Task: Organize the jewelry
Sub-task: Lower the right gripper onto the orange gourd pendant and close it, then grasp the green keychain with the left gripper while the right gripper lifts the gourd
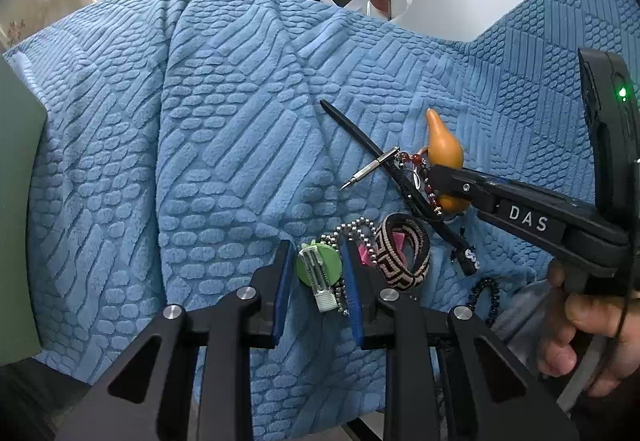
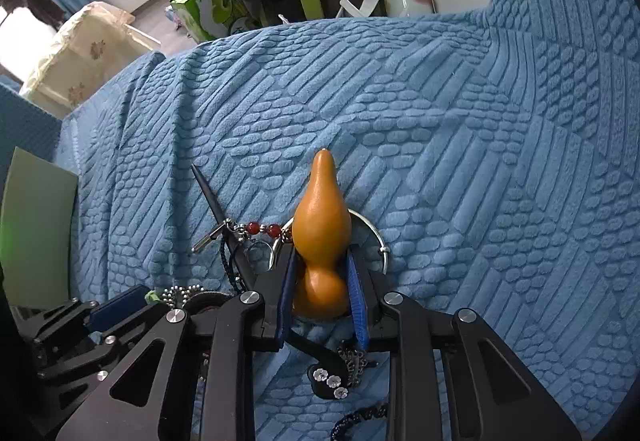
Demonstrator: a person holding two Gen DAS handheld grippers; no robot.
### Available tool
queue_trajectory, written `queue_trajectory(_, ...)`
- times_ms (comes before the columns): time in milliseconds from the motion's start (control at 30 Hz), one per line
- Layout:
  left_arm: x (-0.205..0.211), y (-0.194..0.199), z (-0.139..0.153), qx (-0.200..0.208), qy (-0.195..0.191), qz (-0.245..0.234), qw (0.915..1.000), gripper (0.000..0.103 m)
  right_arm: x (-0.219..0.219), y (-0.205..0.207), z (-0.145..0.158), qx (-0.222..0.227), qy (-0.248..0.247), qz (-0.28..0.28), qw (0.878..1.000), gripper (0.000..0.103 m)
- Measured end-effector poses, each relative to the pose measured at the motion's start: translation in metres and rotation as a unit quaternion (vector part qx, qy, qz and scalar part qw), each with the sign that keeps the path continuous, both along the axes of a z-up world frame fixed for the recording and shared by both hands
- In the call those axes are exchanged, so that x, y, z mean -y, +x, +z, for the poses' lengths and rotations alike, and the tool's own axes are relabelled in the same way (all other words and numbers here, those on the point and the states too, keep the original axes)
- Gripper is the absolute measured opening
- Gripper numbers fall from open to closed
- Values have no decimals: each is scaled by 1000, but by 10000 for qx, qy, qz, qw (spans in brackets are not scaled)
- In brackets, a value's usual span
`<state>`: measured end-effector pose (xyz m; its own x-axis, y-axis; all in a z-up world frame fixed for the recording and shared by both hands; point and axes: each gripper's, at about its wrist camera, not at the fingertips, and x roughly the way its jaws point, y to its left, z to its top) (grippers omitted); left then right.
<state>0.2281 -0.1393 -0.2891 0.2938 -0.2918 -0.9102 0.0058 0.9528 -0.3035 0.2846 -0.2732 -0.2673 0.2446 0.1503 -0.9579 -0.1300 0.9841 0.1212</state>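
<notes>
Right, your left gripper (image 1: 316, 273) straddles the round green charm with a clear vial (image 1: 319, 268), pads not visibly pressing, while your right gripper (image 2: 322, 281) clamps the glossy orange gourd pendant (image 2: 321, 225).

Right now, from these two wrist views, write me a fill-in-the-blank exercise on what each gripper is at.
1. The right gripper has its blue pads on either side of the orange ____-shaped charm.
2. Between the left gripper's pads sits a round ____ tag with a clear vial on it.
3. Everything lies on a textured ____ blanket.
4. Right of that tag lies a woven ____.

Missing words: gourd; green; blue; bracelet
</notes>
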Motion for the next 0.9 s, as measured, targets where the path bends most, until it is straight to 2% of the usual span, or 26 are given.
queue_trajectory(300, -8, -7, 24, 135, -190, -29, 9997, 23, -3, -17, 33, 248, 2, 15, 9997, 22)
queue_trajectory(900, -25, -47, 116, 870, -268, -313, 9954, 23, -13, -105, 123, 867, 115, -264, 9958, 22)
